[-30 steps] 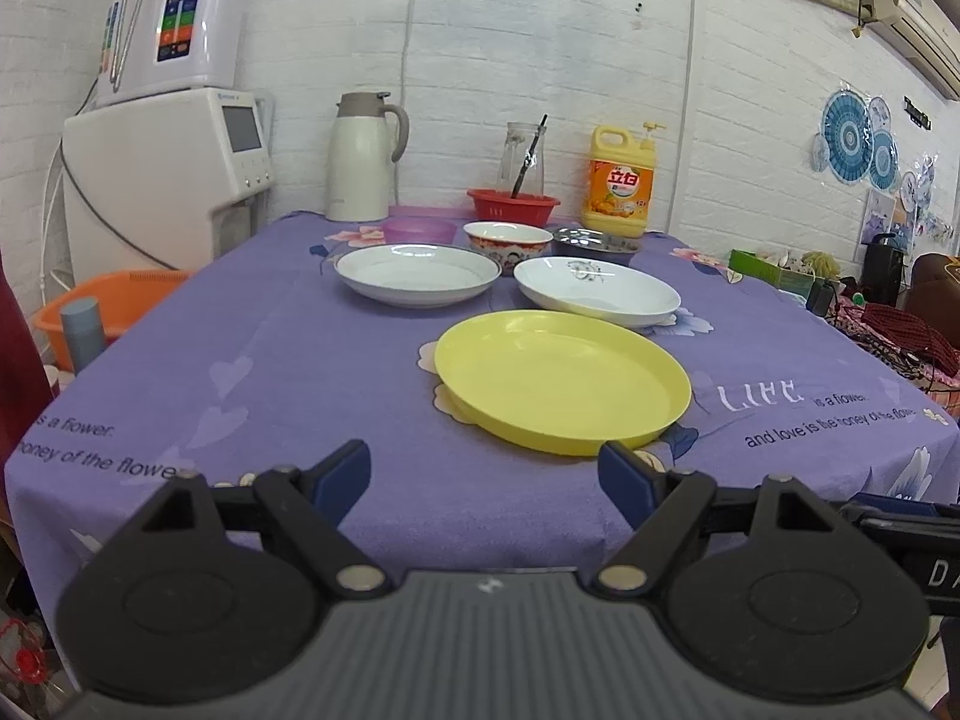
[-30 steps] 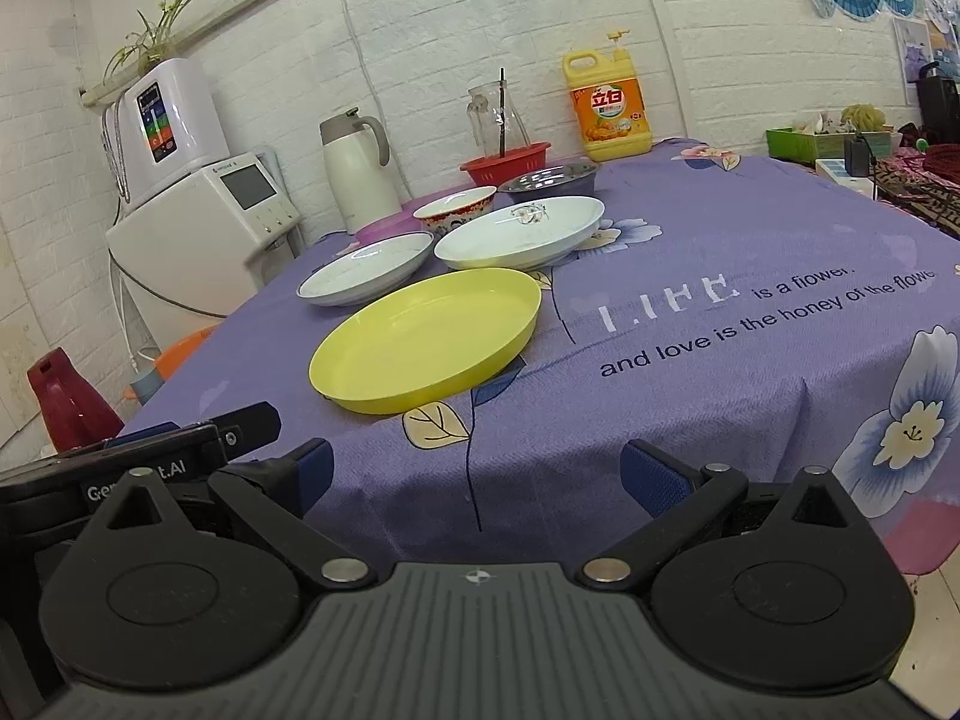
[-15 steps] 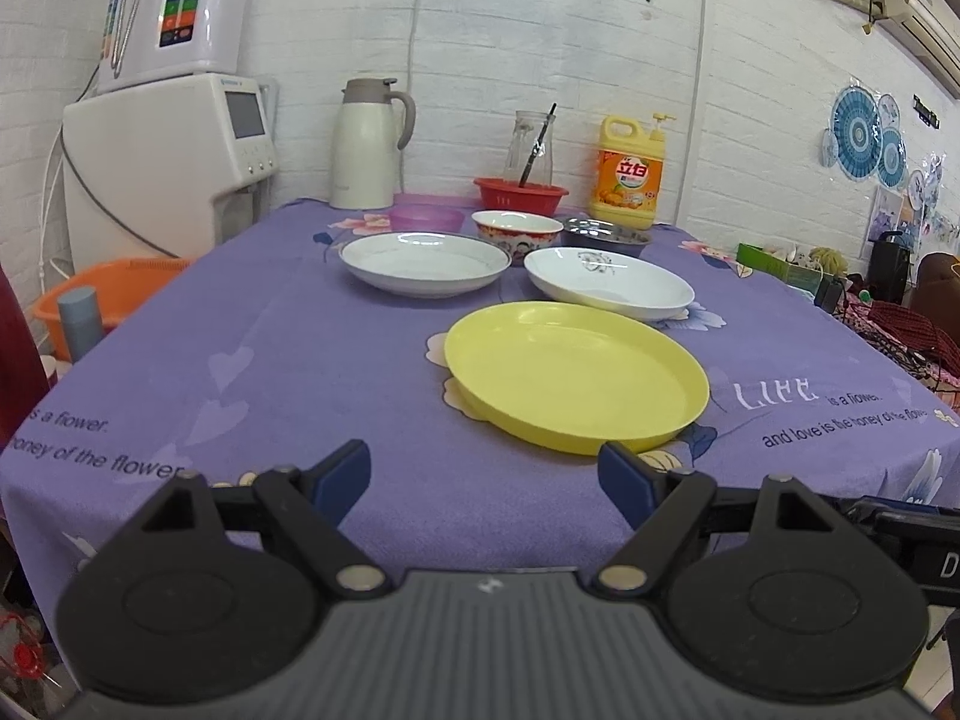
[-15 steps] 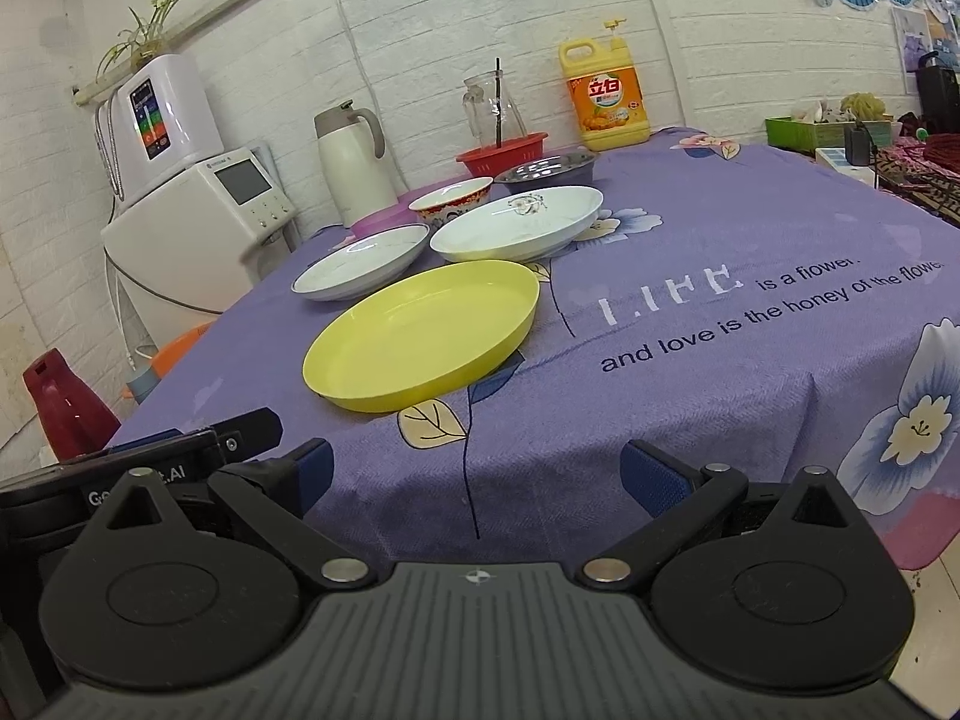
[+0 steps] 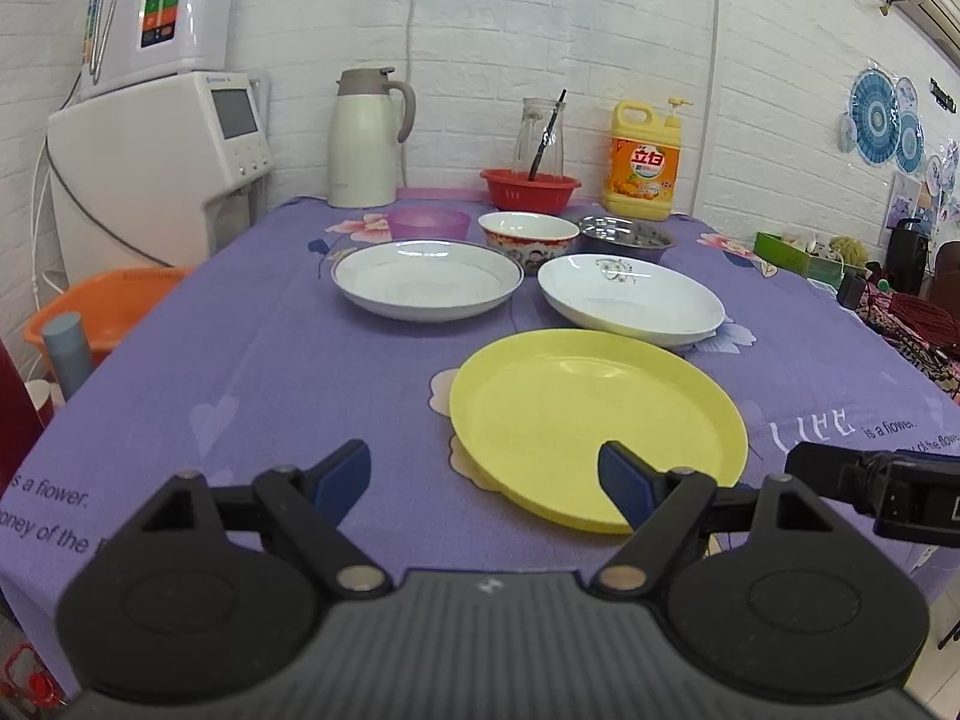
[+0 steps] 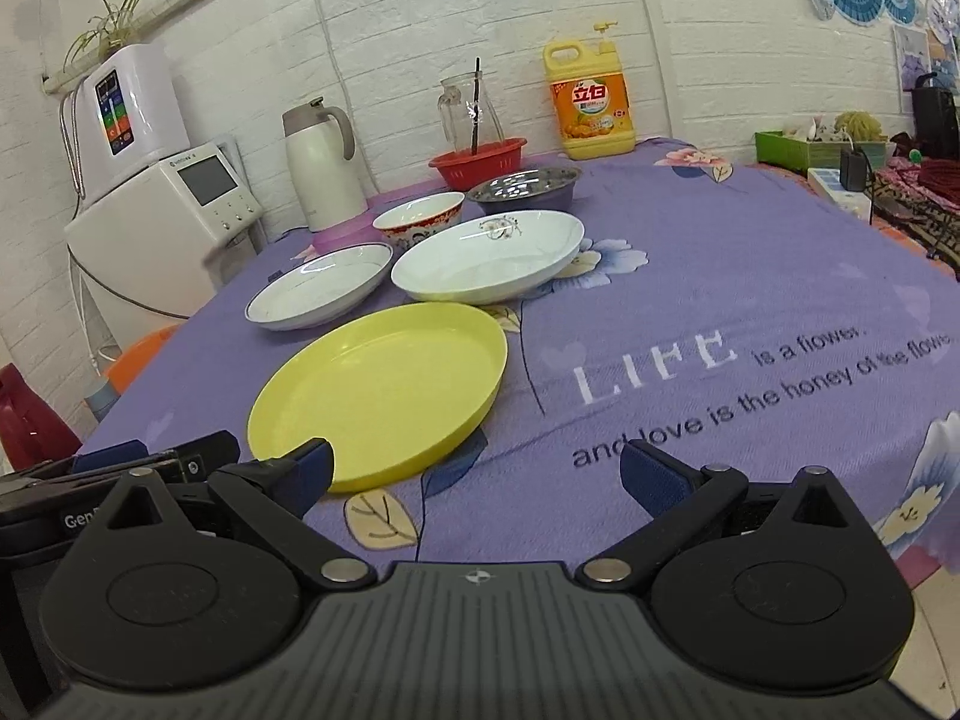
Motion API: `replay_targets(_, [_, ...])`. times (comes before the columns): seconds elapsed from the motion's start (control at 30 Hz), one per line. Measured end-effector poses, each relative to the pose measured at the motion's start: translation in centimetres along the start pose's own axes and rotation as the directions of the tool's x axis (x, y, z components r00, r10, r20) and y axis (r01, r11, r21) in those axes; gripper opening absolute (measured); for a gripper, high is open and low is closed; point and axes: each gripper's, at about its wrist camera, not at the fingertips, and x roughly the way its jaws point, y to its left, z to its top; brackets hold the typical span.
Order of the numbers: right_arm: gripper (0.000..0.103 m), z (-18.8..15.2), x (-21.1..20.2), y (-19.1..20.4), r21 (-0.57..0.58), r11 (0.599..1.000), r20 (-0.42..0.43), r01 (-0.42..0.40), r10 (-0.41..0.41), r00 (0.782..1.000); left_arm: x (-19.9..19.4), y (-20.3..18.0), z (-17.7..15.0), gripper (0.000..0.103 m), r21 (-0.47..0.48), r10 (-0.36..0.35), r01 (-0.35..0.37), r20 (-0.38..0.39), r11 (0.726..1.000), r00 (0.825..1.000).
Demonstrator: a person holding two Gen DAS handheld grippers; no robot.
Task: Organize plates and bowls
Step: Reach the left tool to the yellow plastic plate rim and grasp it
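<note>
On the purple flowered tablecloth (image 5: 252,360) nothing has been stacked or gathered yet, and both tools hover at its near edge: the left gripper (image 5: 483,480) and the right gripper (image 6: 474,471) each have their blue-padded jaws spread wide with nothing between them. Nearest to them lies the round yellow plastic plate (image 5: 594,420), flat on the cloth, with the left gripper's right-hand finger in front of its near rim in the left view, though whether it touches I cannot tell. Just behind it sit two shallow white ceramic plates, the blue-rimmed white plate (image 5: 427,279) to the left and the white plate with a small dark motif (image 5: 630,300) to the right, the latter close to the yellow plate's far rim. Behind those stand the white bowl with a red patterned band (image 5: 528,237), the translucent purple plastic bowl (image 5: 428,222) and the shiny metal bowl (image 5: 624,235), all close together. The main risk, I judge, is the low yellow rim: pads coming in too flat could push the light plate across the cloth into the motif plate instead of pinching it, and a one-sided pinch may let it tilt and slip. The ceramic plates look smooth and heavier, so a shallow grip there could drop one onto another and chip it. The loose cloth might also drag and bunch, shifting the bowls.
</note>
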Motion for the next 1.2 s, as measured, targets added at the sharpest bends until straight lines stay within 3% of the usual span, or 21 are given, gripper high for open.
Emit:
replay_targets(0.37, [0.103,2.9,7.4,1.0,-0.079,0.997,-0.113,-0.011,0.001,0.994,5.8,0.8,3.1,0.082,-0.005,0.023,-0.023,-0.103,1.000,0.994])
replay_targets(0.67, [0.103,3.4,11.4,0.7,-0.108,0.994,-0.187,-0.012,-0.009,0.982,11.0,1.7,3.4,0.082,-0.040,-0.055,0.047,-0.232,0.998,0.971])
replay_targets(0.9, [0.103,3.0,12.3,1.5,-0.214,0.977,-0.192,0.016,-0.059,0.980,11.5,1.6,3.3,0.081,0.030,-0.040,0.049,-0.234,0.998,0.971])
replay_targets(1.0, [0.103,2.8,12.1,1.1,-0.225,0.974,-0.169,-0.005,-0.034,0.985,11.4,1.8,3.4,0.081,0.038,-0.053,0.064,-0.242,0.997,0.969])
replay_targets(1.1, [0.103,3.5,12.0,1.0,-0.209,0.978,-0.209,-0.011,-0.034,0.977,11.4,1.6,3.5,0.081,0.042,-0.074,0.087,-0.251,0.995,0.965])
replay_targets(1.2, [0.103,3.6,11.6,0.7,-0.175,0.983,-0.202,-0.056,0.020,0.979,11.5,1.2,3.4,0.078,0.060,-0.076,0.093,-0.244,0.994,0.967])
